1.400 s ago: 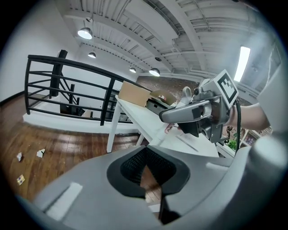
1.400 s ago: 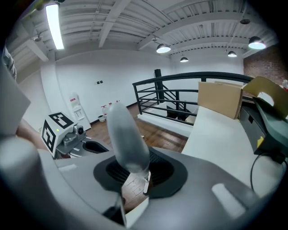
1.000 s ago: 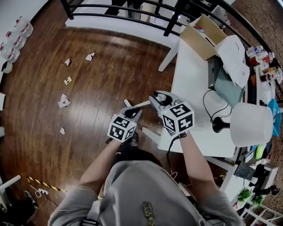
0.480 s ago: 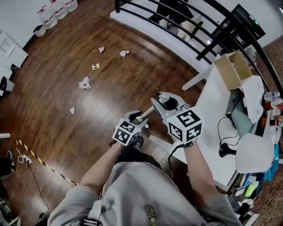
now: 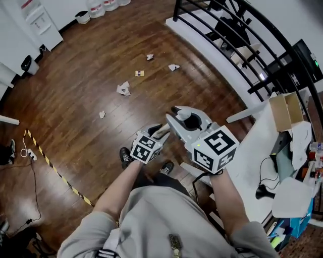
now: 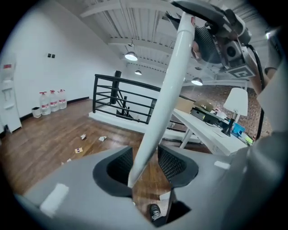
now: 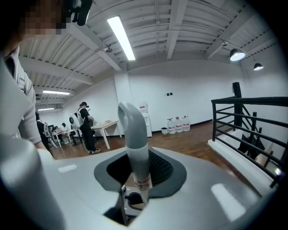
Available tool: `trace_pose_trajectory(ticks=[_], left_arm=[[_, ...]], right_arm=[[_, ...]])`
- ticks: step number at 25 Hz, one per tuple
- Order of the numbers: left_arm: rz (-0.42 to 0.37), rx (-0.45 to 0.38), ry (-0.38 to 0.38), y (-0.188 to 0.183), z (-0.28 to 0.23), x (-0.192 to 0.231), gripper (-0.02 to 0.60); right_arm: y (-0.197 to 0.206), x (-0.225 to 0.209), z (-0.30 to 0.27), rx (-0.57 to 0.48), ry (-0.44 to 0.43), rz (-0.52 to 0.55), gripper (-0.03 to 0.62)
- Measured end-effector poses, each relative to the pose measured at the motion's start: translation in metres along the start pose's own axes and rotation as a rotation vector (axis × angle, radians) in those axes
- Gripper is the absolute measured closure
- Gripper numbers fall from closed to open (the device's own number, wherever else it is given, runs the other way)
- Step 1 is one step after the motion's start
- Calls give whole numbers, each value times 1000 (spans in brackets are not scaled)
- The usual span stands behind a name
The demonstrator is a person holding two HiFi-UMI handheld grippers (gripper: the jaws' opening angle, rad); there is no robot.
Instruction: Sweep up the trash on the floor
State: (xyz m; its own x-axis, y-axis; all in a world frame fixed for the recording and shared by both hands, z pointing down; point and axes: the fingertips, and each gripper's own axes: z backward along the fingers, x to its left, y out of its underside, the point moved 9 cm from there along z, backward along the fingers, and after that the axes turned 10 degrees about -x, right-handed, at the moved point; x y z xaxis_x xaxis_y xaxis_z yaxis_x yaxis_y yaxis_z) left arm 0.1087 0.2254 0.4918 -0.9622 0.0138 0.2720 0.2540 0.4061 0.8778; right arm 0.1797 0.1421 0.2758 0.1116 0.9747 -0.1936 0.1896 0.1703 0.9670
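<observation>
Several scraps of crumpled paper trash (image 5: 123,89) lie scattered on the brown wooden floor (image 5: 81,101), far ahead of both grippers; they also show as paper trash (image 6: 83,137). A white broom pole (image 6: 166,90) runs up between the jaws of my left gripper (image 6: 146,164). Those jaws are opening, and a gap shows beside the pole. My left gripper (image 5: 160,132) sits low on the pole. My right gripper (image 5: 182,118) is higher, shut on the pole's grey hooked top end (image 7: 135,139), which stands between the jaws of my right gripper (image 7: 137,168). The broom head is hidden.
A black railing (image 5: 237,35) runs along the far right. A white desk (image 5: 262,151) with a box, a lamp and cables stands at the right. Yellow-black tape (image 5: 55,171) crosses the floor at the left. Water bottles (image 5: 101,5) stand by the far wall. People stand at a far table (image 7: 85,126).
The view has swung left, away from the desk and toward the littered floor. Both grippers moved with the pole, the right one rising. The left jaws have spread around the pole.
</observation>
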Motion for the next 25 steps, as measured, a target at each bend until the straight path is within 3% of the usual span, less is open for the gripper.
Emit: trace_pose_trajectory(ticks=[2,4,15,25], left_arm=[[12,-5,-22,-1,18,23,443],[6,8,-22,-2,35,45,447],[8,2,-102,-8,126,182,448],[47,26,-175,10,183,311,440]], right_arm=[[-3,9,-21,0,-26,-9,516],[-6,18,-44,3,-42,-18,516],[-24,68,-196,39,-140,-15,514],[-9,98,-332,109,-180,-26,514]])
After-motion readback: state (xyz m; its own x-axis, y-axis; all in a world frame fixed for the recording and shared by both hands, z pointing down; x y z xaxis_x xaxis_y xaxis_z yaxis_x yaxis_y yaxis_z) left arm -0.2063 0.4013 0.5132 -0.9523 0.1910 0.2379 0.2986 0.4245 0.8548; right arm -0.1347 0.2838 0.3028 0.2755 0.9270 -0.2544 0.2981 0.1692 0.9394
